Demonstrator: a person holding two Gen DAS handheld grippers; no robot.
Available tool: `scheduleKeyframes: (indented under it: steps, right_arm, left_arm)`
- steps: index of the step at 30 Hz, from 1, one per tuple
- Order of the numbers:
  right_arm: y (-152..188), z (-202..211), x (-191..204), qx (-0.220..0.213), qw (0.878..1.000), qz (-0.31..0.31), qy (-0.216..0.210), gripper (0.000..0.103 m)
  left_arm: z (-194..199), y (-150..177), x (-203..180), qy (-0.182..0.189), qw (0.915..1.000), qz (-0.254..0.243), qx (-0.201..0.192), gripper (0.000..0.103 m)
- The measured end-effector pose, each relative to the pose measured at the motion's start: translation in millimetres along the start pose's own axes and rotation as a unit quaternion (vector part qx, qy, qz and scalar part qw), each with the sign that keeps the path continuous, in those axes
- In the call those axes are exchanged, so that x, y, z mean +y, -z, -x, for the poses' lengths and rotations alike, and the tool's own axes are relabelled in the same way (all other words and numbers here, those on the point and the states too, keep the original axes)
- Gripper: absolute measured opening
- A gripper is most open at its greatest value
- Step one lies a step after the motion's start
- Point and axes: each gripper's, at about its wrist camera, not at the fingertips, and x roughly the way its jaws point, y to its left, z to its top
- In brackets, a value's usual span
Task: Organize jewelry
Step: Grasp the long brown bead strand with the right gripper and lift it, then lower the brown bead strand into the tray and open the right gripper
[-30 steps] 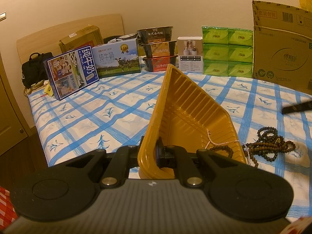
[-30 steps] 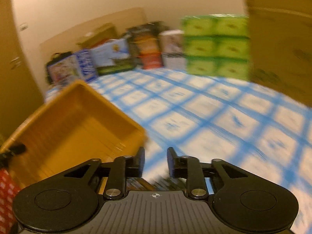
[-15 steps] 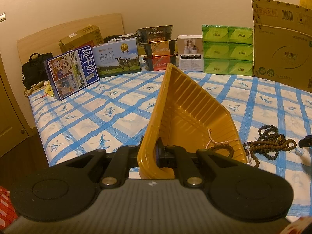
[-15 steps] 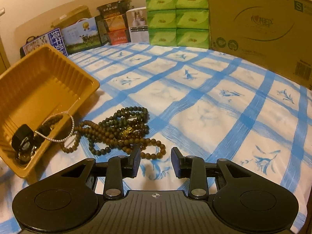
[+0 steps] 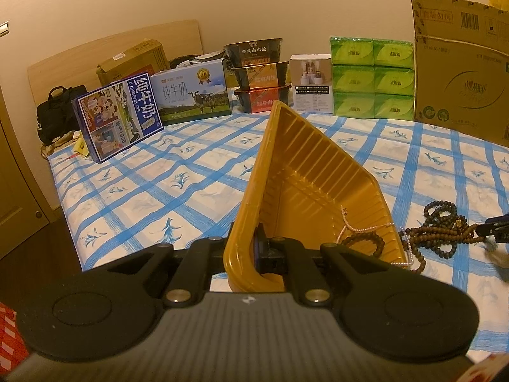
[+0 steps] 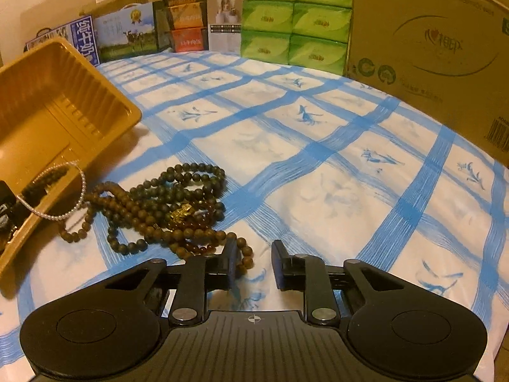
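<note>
1. Blue-checked bedsheet (image 6: 318, 172) covers the surface; along the wall stand milk cartons (image 5: 194, 90) printed "纯牛奶", green tissue packs (image 5: 372, 79) and a cardboard box (image 5: 461, 73).
2. Smaller print is unreadable; the right gripper's tips (image 5: 496, 230) are cut off at the left view's edge.
3. Left gripper (image 5: 257, 248) is clamped on the yellow tray (image 5: 311, 175), tilting it.
4. Right gripper (image 6: 253, 262), jaws apart and just been closing, has the bead necklaces (image 6: 165, 203) at its left finger; a pearl strand (image 6: 60, 191) drapes over the tray rim.

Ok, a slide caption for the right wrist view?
Right gripper, jaws open, low over a tangle of bead strands on the blue-checked sheet beside the yellow tray.
</note>
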Motion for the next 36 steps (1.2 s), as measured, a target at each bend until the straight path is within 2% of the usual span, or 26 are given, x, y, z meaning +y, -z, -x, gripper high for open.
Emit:
scheduleKeyframes:
  steps: [3, 4, 5, 6, 9, 12, 18, 27, 36]
  right_arm:
    - [0, -2, 1, 0.002, 1.000, 0.011, 0.001, 0.021]
    - [0, -2, 4, 0.004, 1.000, 0.023, 0.003, 0.018]
    - [0, -2, 7, 0.006, 0.999, 0.036, 0.003, 0.007]
    - [-1, -1, 10, 0.008, 0.999, 0.048, 0.007, 0.006]
    - [-1, 5, 12, 0.006, 0.998, 0.055, 0.011, 0.006]
    - [-4, 19, 13, -0.014, 0.998, 0.058, 0.015, 0.006]
    - [-27, 68, 19, -0.080, 0.994, 0.071, 0.013, 0.006]
    - [-71, 136, 31, -0.176, 0.980, 0.096, 0.011, 0.006]
    - [-92, 170, 43, -0.216, 0.969, 0.117, -0.005, 0.006]
  left_arm:
    - [0, 2, 0, 0.000, 1.0000, -0.001, -0.001, 0.007]
    - [-1, 1, -1, 0.000, 1.0000, -0.001, 0.000, 0.007]
    - [-1, 2, 0, 0.000, 1.0000, -0.001, -0.001, 0.007]
    - [-1, 2, 1, 0.000, 1.0000, -0.001, 0.000, 0.007]
    - [-1, 1, 0, 0.000, 1.0000, -0.002, 0.000, 0.007]
    - [-1, 2, 1, 0.000, 1.0000, -0.002, 0.000, 0.007]
    - [-1, 2, 0, 0.000, 1.0000, -0.003, 0.000, 0.007]
    - [-1, 2, 0, 0.001, 1.0000, -0.002, 0.000, 0.007]
    - [-1, 1, -1, 0.000, 1.0000, -0.003, 0.001, 0.007]
